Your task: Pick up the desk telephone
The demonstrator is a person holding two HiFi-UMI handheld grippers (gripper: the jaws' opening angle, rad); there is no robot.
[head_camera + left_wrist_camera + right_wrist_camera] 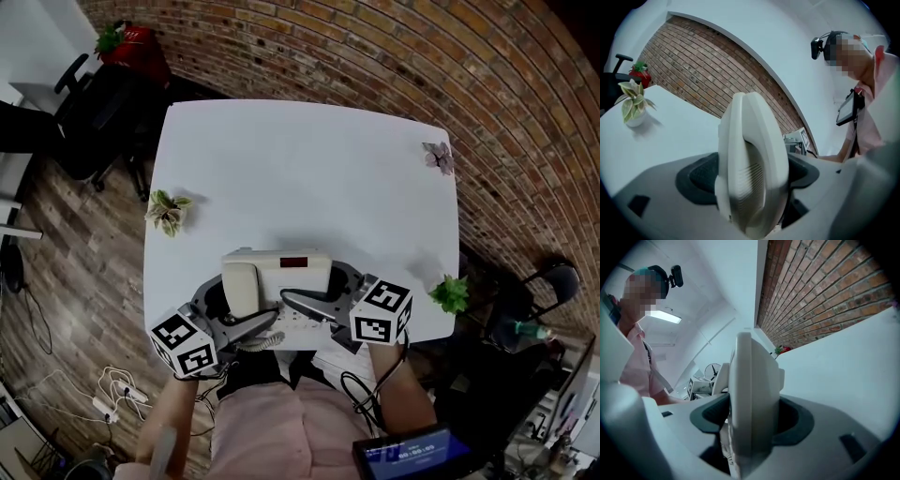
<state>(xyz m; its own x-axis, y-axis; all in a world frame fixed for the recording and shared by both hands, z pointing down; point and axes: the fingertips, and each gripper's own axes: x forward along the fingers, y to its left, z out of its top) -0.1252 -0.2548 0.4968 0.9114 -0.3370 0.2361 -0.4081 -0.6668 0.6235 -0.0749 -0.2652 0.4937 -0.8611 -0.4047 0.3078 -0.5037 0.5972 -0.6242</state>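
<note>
1. Closest in, the left tongs (752,178) are clamped tight on the desk telephone (286,272). They bite its left side, where the handset (240,287) lies, and cream plastic fills the whole gap between the dark pads.
2. The right tongs (750,420) have hold of the same phone from the other side, with its right edge wedged between the jaws.
3. The phone is at the near edge of the white desk (300,169), right in front of the person, with its small dark display facing up. A coiled cord (264,341) bunches at its near side. Honestly can't tell from the head view whether the phone is off the surface or resting on it.
4. Further out, a little variegated plant (169,212) stands by the desk's left edge and a green plant (452,292) by the right edge. Both are well apart from the phone.
5. A pinkish plant (438,157) sits at the far right corner.
6. Beyond the desk there's a brick wall (375,56), and a black office chair (89,112) off to the far left.
</note>
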